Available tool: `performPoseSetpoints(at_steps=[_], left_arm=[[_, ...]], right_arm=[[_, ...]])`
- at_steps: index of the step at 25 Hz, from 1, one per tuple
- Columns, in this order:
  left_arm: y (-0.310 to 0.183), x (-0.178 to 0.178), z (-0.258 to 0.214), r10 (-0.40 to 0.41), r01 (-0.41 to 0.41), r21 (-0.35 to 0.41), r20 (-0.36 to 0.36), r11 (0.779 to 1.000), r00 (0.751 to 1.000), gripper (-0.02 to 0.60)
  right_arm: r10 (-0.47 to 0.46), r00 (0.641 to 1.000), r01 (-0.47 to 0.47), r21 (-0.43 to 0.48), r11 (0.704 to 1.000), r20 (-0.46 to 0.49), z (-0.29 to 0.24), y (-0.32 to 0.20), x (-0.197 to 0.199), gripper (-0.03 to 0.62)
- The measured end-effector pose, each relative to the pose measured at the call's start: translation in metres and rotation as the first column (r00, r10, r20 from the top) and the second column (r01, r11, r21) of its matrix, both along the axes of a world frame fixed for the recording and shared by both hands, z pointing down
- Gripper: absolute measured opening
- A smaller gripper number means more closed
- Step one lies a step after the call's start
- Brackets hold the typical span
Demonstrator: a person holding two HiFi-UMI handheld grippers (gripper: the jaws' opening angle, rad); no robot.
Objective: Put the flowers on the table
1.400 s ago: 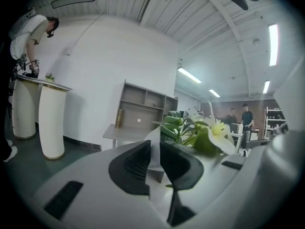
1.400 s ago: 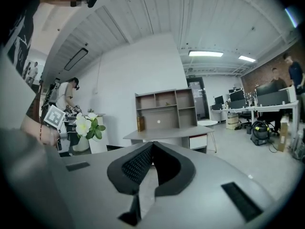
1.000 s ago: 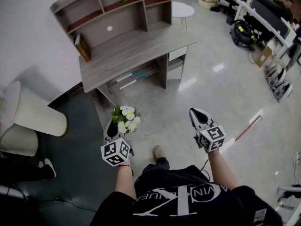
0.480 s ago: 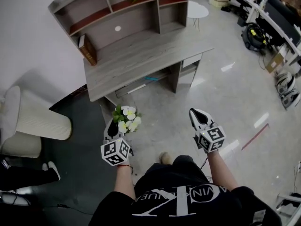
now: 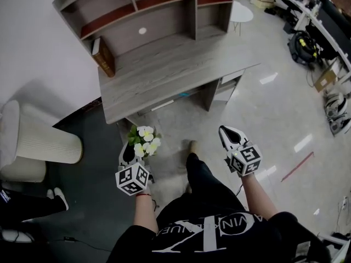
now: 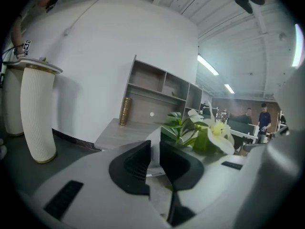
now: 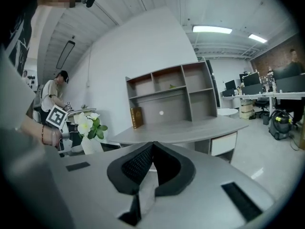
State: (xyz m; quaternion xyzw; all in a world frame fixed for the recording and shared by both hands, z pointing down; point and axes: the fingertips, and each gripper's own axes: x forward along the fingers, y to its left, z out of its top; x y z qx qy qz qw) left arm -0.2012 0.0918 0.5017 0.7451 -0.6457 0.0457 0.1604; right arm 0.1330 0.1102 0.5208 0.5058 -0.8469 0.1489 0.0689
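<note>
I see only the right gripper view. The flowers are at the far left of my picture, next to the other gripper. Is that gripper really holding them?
Observer: Yes. In the left gripper view, the left gripper has its jaws closed on the base of the flowers, and the blooms stand just above the jaws.
Operator: Thank you. Are they over the desk already?
Observer: Not yet. The head view shows the flowers above the floor, short of the front edge of the desk.

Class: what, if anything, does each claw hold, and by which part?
The left claw grips the flowers by their white pot, blooms above the jaws. The right claw is shut and empty.
</note>
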Motion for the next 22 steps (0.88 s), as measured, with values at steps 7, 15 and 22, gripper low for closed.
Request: performPoseSetpoints(at_steps=[7,15,22], left_arm=[[-0.076,-0.014,-0.008,-0.021,0.021,0.015,0.022,1.0,1.0,0.057],[-0.162,-0.004,-0.011,-0.008,0.008,-0.005,0.006,1.0,1.0,0.057],[-0.223,0.007,-0.005,0.002,-0.002,-0.028,-0.002,1.0,1.0,0.057]], right_arm=[[-0.062,0.998,0.061,0.031,0.998,0.002,-0.007,-0.095,-0.026,0.009],[-0.086,0.996,0.086,0.027,0.996,0.006,-0.014,-0.183,-0.03,0.011],[-0.092,0.996,0.092,0.005,0.996,0.009,-0.009,-0.239,-0.026,0.009]])
